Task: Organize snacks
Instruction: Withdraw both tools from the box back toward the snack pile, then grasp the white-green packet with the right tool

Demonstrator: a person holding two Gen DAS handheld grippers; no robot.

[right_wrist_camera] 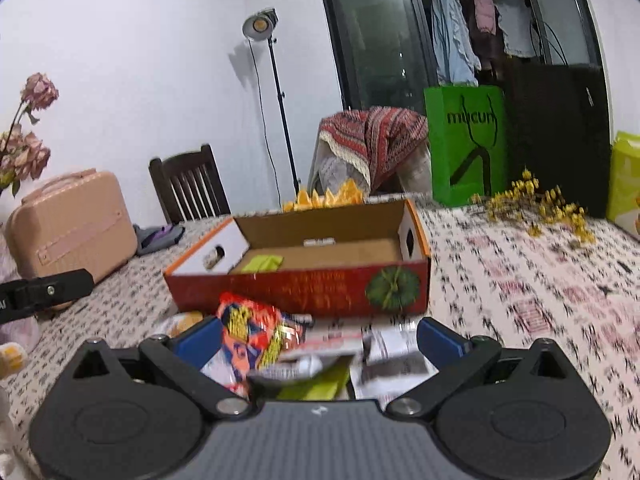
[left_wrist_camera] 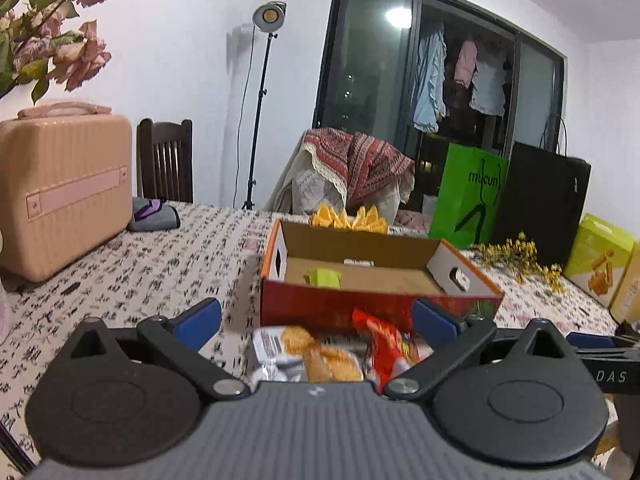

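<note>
Snack packets: a red packet [left_wrist_camera: 386, 344] and a biscuit packet [left_wrist_camera: 310, 354] lie on the surface at 6 o'clock of the cardboard box [left_wrist_camera: 372, 304] — just beside its red front wall.
Box content: one green packet [left_wrist_camera: 325, 278].
Left hand-held gripper [left_wrist_camera: 316, 320]: released, fingers spread around the packets.
Right hand-held gripper [right_wrist_camera: 320, 338]: released — likewise over the packets.
Surface [left_wrist_camera: 160, 256]: patterned cloth.
10 o'clock: pink case [left_wrist_camera: 64, 192].
</note>
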